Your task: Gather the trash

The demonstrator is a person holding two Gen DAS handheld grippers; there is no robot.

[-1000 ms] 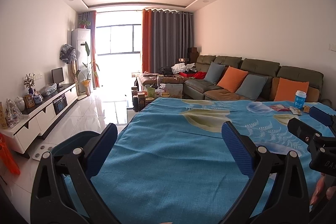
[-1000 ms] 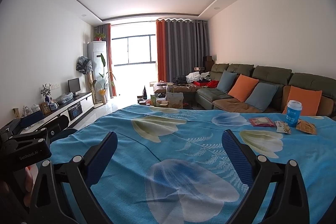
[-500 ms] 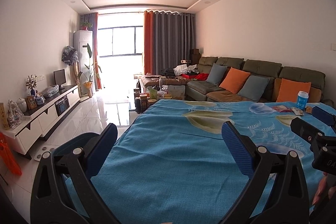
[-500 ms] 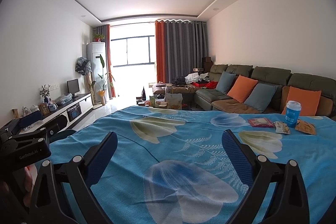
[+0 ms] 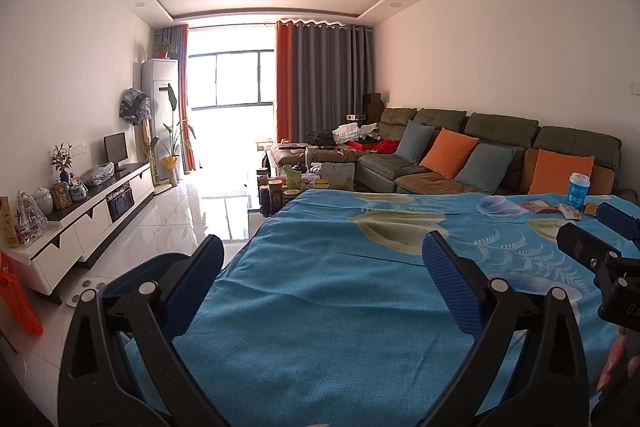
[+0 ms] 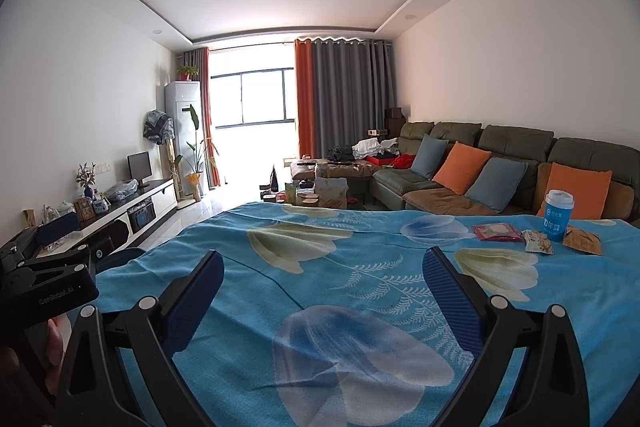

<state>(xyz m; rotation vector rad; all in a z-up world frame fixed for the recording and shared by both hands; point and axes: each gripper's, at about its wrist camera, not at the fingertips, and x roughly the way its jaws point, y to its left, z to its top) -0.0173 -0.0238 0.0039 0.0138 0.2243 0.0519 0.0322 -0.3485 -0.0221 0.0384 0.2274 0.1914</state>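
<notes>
fingers of the left gripper (image 5: pixel 322 259) were spread wide, holding nothing, above the blue cloth (image 5: pixel 320 327). cup (image 5: pixel 578 191) and wrappers (image 5: pixel 540 207) sat far right on the cloth, near the sofa (image 5: pixel 500 131).

right view: right gripper (image 6: pixel 323 267) fingers also wide, nothing held. cup (image 6: pixel 558 221), red wrapper (image 6: pixel 496 231), small wrapper (image 6: pixel 538 247) and brown wrapper (image 6: pixel 584 241) clustered at right, well apart from the fingers.

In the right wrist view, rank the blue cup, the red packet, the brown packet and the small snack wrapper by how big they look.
Largest to smallest:
1. Blue cup
2. Red packet and brown packet: these look alike, so I won't rank them
3. Snack wrapper

All four sit close together on the blue cloth, so nearness hardly skews this.
</notes>
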